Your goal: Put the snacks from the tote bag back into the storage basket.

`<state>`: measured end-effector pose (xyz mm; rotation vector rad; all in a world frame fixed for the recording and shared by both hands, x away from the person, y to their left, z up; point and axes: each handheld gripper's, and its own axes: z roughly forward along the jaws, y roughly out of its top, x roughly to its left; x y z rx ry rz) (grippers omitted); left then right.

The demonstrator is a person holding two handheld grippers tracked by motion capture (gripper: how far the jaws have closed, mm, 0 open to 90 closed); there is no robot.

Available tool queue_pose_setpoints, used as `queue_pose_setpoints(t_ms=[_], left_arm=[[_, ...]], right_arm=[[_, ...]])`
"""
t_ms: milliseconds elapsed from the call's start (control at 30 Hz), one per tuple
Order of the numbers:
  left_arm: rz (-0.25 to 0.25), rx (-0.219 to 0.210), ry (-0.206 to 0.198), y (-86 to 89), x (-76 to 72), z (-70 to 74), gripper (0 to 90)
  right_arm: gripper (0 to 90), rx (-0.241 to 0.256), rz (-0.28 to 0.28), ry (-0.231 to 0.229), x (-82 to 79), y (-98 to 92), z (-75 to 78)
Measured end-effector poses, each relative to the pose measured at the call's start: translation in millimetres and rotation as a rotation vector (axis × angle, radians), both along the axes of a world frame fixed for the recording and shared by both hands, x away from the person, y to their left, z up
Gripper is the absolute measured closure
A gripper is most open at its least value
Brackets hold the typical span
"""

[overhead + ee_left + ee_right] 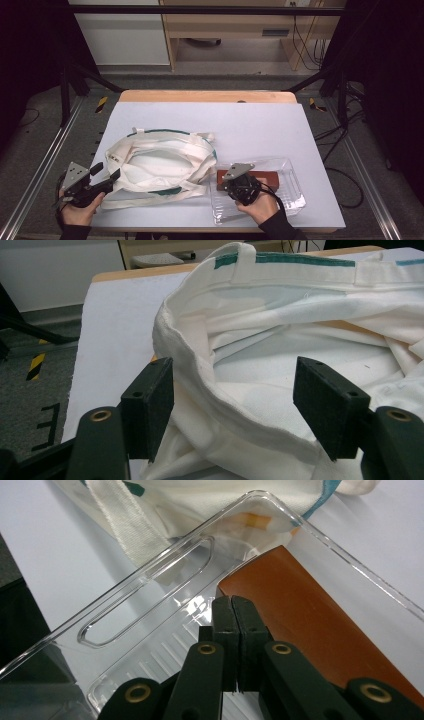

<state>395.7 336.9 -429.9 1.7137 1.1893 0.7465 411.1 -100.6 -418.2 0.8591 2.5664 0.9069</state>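
The white cloth bag [160, 165] lies crumpled at lower centre-left of the high view on the pale surface [260, 125], its mouth open; the left gripper [107, 176], at the lower left, has its jaws wide apart astride the bag's near rim, gripping nothing. Just right of the bag sits a clear plastic tray [292, 187] holding a brown flat block [267, 179]. Above the tray, the right gripper [233, 611] has its jaws pressed together, empty, their tips at the block's end.

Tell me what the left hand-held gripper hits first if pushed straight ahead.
Probably the white tote bag's rim: the left hand-held gripper stands open, the rim already between its jaws.
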Motion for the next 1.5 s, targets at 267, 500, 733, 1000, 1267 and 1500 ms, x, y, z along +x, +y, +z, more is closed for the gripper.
queue_pose_setpoints(t_ms=[267,500,733,1000,1267,1500], left_arm=[[-0.002,-0.004,-0.003,-0.1,0.2,0.0,32.9],[-0.001,-0.006,-0.005,0.0,0.1,0.0,33.0],[-0.001,-0.004,-0.003,0.0,0.4,-0.1,33.0],[0.000,-0.003,-0.004,0.0,0.5,-0.2,33.0],[0.000,-0.001,0.000,0.3,1.1,-0.7,33.1],[0.000,0.000,0.001,0.3,1.1,-0.8,33.1]], right_arm=[[90.0,-0.021,0.004,-0.001,4.9,6.7,0.5],[90.0,-0.014,0.016,0.003,7.6,10.9,0.2],[90.0,-0.016,0.014,-0.005,7.3,13.3,0.1],[90.0,-0.016,0.010,-0.010,7.5,14.1,0.0],[90.0,-0.012,-0.001,-0.016,10.1,19.2,0.1],[90.0,-0.006,-0.007,-0.013,12.0,23.8,0.4]])
